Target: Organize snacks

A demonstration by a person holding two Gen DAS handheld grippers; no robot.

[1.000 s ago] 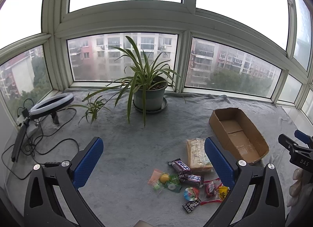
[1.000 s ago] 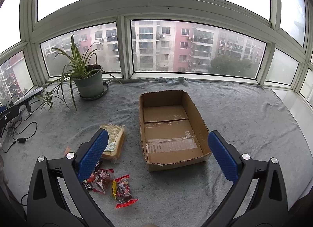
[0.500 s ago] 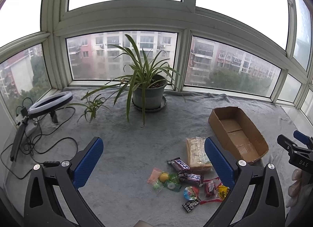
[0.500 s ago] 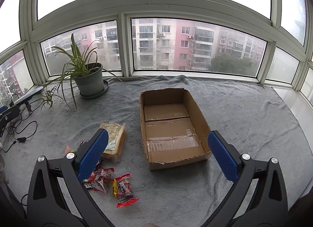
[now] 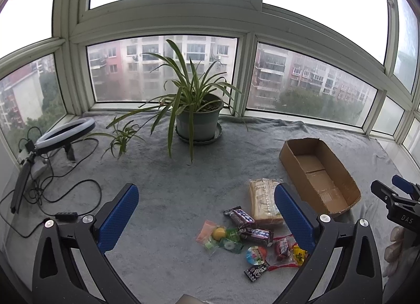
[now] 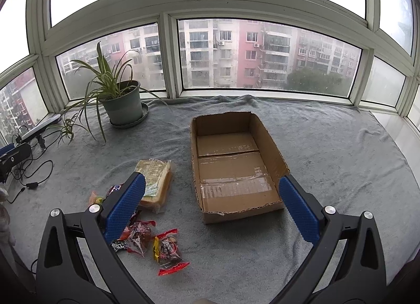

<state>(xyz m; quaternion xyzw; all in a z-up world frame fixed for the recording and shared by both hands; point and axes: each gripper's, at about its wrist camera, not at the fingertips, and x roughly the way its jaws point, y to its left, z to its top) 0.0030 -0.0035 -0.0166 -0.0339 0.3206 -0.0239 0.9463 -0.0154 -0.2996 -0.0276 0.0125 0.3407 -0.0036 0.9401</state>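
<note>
Bay window ledge w/ grey fleece blanket (image 6: 328,146) spread over it; apartment blocks outside, potted spider plant (image 5: 197,117) at back, ring light (image 5: 65,133) + cables far left.

Progress: judged at the start, nothing sorted yet. Cardboard box (image 6: 233,165) sits open and empty, only tape strips on its floor. All snacks lie loose on the blanket to the box's left: bread loaf in clear bag (image 6: 155,183) just beside the box, two dark choc bars (image 5: 248,224) touching, yellow candy + green sweets in small bags (image 5: 219,237), round colourful candy (image 5: 256,252), red-wrapped packs (image 6: 168,251), small black sachet (image 5: 256,270). Whole pile left to move, prob into the box.

Left gripper (image 5: 207,217): jaws spread wide, holding nothing, above the blanket left of the pile. Right gripper (image 6: 211,204): jaws wide too, empty, up over the box's near end; left finger hides part of the snacks.

Text: "DAS" readable on the right tool's body in left wrist view. Choc bar lettering white on dark, not legible. Bread label too small to read.
</note>
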